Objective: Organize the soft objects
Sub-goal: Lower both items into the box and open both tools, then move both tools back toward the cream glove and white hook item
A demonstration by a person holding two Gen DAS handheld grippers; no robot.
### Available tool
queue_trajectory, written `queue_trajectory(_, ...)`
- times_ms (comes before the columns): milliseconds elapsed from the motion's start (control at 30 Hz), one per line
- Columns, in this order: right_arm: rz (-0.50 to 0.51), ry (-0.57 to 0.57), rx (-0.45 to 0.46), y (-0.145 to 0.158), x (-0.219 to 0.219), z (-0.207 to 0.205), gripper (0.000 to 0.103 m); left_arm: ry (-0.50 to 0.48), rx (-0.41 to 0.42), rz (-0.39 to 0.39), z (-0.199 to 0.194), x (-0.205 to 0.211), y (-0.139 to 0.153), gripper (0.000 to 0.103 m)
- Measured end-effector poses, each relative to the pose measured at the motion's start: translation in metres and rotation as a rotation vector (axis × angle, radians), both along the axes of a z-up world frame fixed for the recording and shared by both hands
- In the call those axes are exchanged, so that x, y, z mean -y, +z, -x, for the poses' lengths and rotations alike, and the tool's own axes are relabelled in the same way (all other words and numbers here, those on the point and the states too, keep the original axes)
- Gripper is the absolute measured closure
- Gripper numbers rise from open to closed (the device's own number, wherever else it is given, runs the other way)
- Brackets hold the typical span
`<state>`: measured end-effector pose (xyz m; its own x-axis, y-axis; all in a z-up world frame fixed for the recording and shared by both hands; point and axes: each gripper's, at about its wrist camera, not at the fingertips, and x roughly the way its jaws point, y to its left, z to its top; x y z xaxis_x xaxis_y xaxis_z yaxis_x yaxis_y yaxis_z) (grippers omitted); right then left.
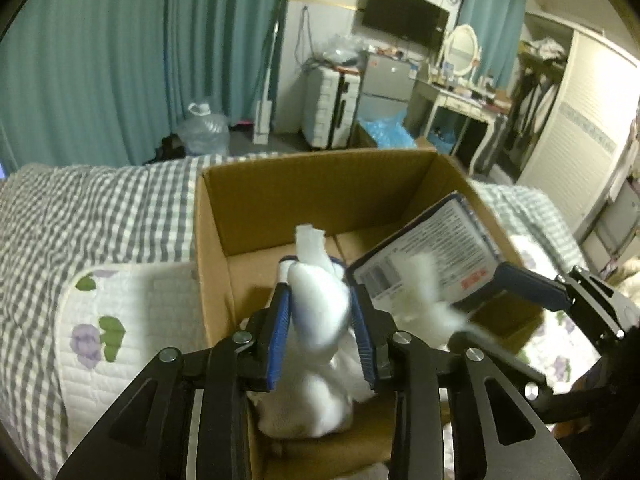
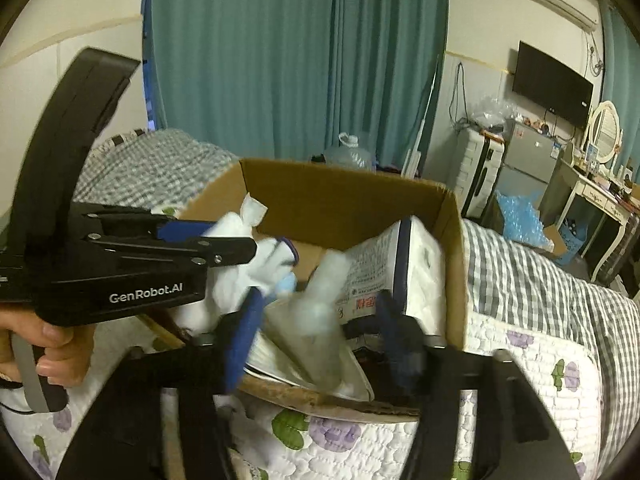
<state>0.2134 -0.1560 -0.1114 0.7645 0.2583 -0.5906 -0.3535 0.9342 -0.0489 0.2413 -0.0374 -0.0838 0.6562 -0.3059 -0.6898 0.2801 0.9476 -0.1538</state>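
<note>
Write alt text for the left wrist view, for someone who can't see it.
The left gripper is clamped on a white soft object over an open cardboard box that sits on a bed with a grey checked cover. To its right, the right gripper holds a printed white pack inside the box. Teal curtains hang behind.

Black tongs [image 1: 320, 312], blue pads [image 1: 280, 340]

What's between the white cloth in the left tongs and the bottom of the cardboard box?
Nothing visible blocks it. The white cloth, pinched in the left tongs, hangs over bare floor of the cardboard box; the tissue pack leans at the right side.
</note>
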Motion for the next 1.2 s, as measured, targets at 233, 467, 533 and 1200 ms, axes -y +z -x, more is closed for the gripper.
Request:
queue_trajectory(233,-0.007,-0.031,0.091,0.031,0.004,0.026,0.034,0.019,0.11,0.024,0.024,-0.011,0.04,0.071)
queue_trajectory(467,-0.03,-0.067,0.178,0.068,0.01,0.06,0.03,0.082,0.206,0.023,0.051,-0.028,0.071,0.031)
queue_trajectory(533,-0.028,-0.069,0.201,0.078,0.01,0.07,0.03,0.082,0.217,0.04,0.058,-0.033,0.079,0.031)
queue_trajectory(1200,-0.038,-0.096,0.344,0.14,0.0,0.178,0.0,0.206,0.403,0.035,0.153,-0.065,0.14,0.009)
